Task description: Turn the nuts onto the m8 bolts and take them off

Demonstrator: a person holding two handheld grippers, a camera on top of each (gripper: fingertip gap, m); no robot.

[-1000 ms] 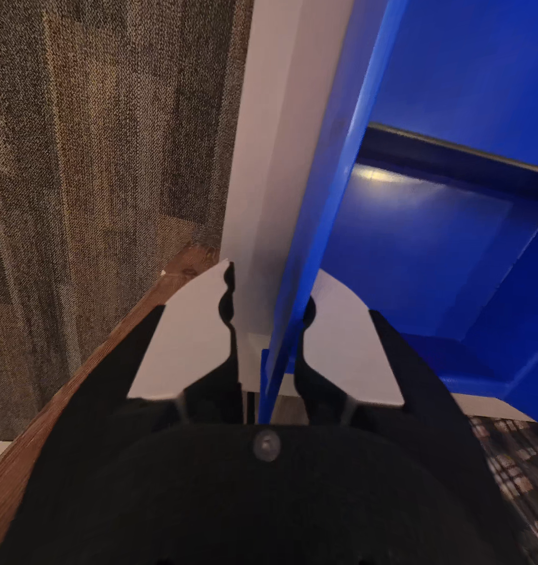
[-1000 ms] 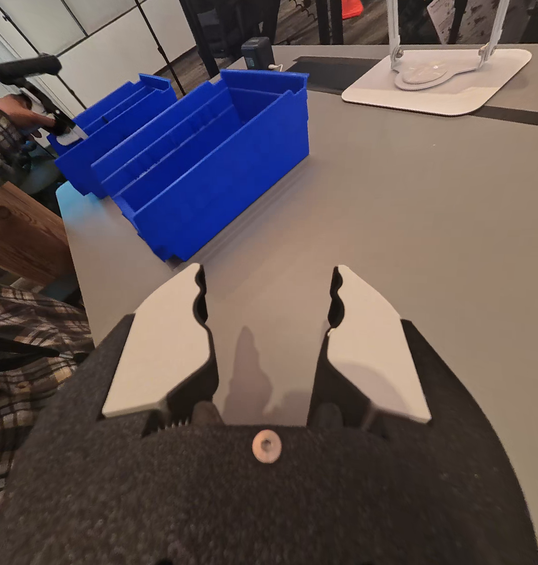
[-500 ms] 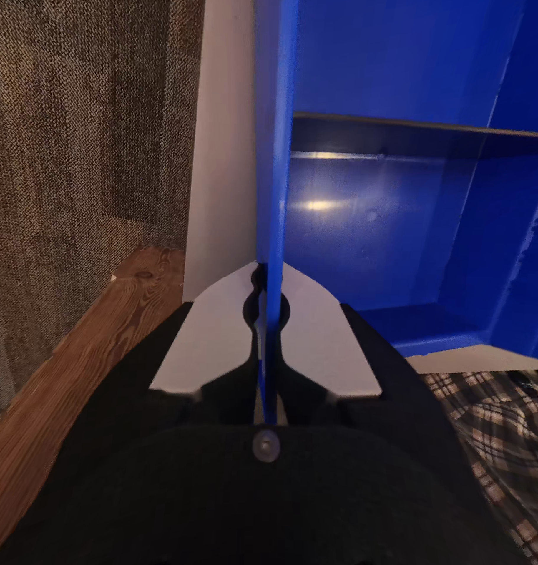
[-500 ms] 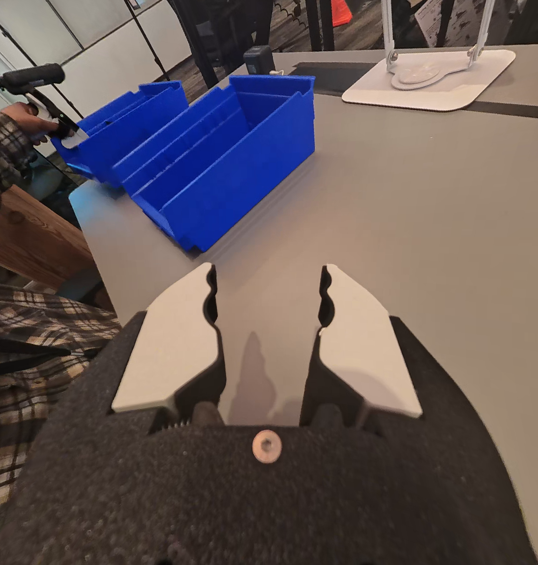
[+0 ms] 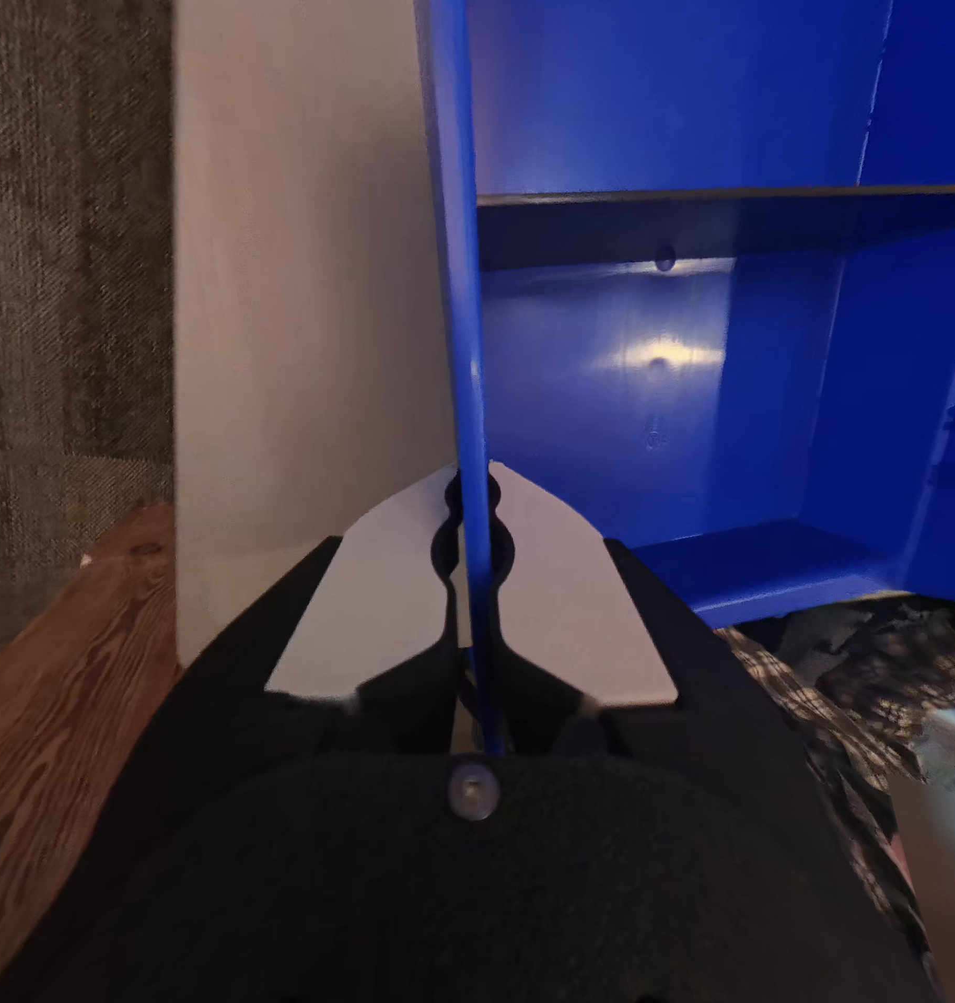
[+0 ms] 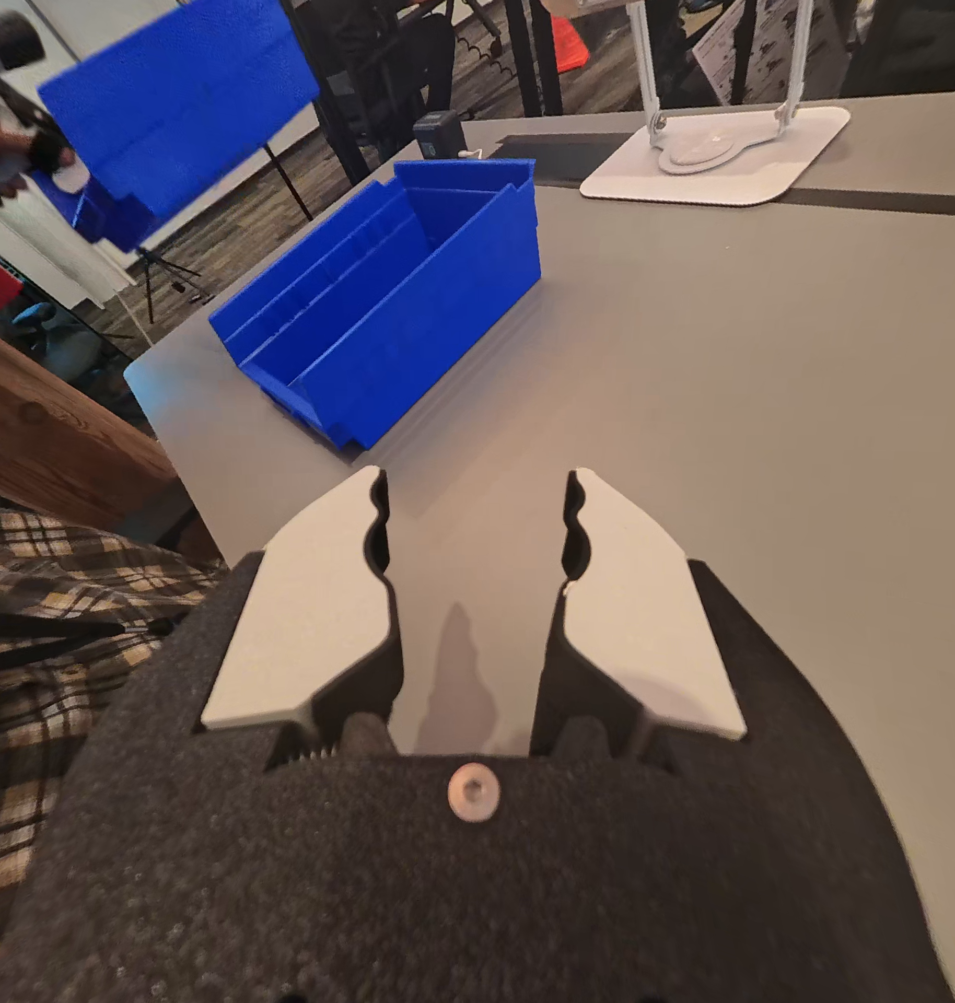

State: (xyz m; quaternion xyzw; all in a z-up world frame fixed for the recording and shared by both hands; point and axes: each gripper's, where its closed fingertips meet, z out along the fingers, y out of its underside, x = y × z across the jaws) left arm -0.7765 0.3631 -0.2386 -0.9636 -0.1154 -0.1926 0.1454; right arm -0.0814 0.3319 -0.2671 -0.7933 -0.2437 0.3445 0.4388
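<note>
My left gripper (image 5: 472,477) is shut on the side wall of a blue plastic bin (image 5: 654,347). The bin's empty inside with a divider shows to the right of the wall. In the right wrist view that bin (image 6: 177,114) hangs tilted in the air at the upper left, off the table, held by the left gripper, which is mostly hidden. A second blue bin (image 6: 399,320) stands on the grey table (image 6: 736,380). My right gripper (image 6: 475,483) is open and empty, low over the table, just short of that bin. No nuts or bolts show.
A white stand base (image 6: 719,157) sits at the table's far right. A small dark device (image 6: 437,135) stands behind the second bin. A wooden surface (image 6: 41,439) and a plaid sleeve (image 6: 41,597) are at the left. Carpet floor (image 5: 57,271) lies below. Tip to tip, the grippers are about 70 centimeters apart.
My left gripper closed on the bin's side wall and lifted the bin off the table, tilting it. My right gripper narrowed slightly and drew back a little from the second bin.
</note>
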